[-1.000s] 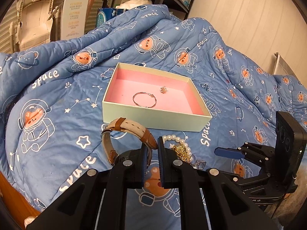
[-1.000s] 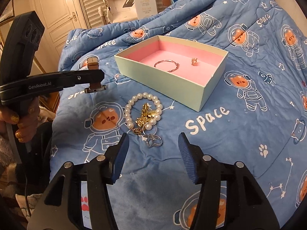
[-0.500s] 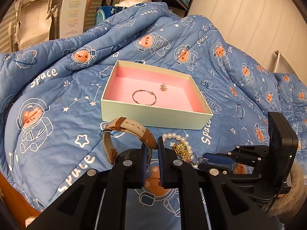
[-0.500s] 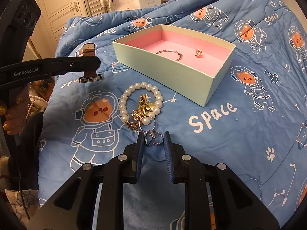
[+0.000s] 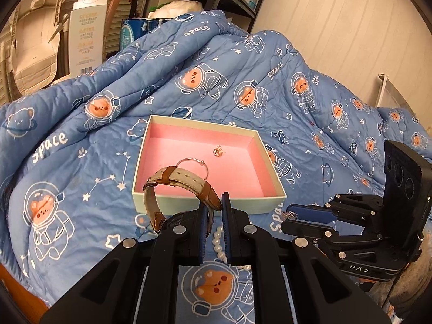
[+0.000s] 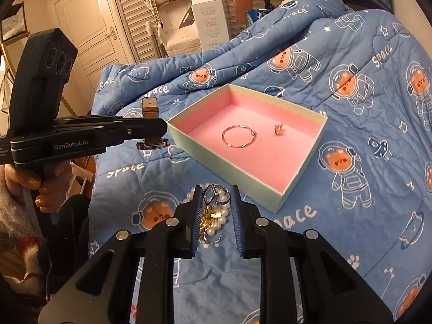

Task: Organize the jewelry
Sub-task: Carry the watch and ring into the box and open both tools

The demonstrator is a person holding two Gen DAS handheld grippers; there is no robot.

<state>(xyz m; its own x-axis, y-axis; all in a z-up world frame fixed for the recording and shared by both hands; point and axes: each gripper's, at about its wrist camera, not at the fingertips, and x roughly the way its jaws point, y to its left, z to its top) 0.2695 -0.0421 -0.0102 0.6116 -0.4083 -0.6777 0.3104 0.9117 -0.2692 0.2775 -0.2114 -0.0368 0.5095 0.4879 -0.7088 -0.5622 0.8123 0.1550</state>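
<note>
The left gripper [image 5: 214,202] has its jaws closed tight on the brown end of a watch strap; the watch [image 5: 175,186] hangs clear of the blue space-bear quilt [image 5: 81,145], its beige band arching up in front of the near wall of the pale green box [image 5: 205,205]; from the right wrist view the same watch [image 6: 150,124] shows pinched just left of the box corner; the right gripper [image 6: 216,199] has its jaws drawn in narrow on a small silver ring [image 6: 213,195], which sits between the pads, lifted above the pearl bracelet [image 6: 216,221] and the gold charms tangled with it on the quilt; inside the box, on the pink lining, lie a thin bangle [image 6: 239,136] and, well apart to its right, a small gold stud [image 6: 278,129]; a hand [image 6: 40,183] with gold-painted nails grips the left gripper's handle.
</note>
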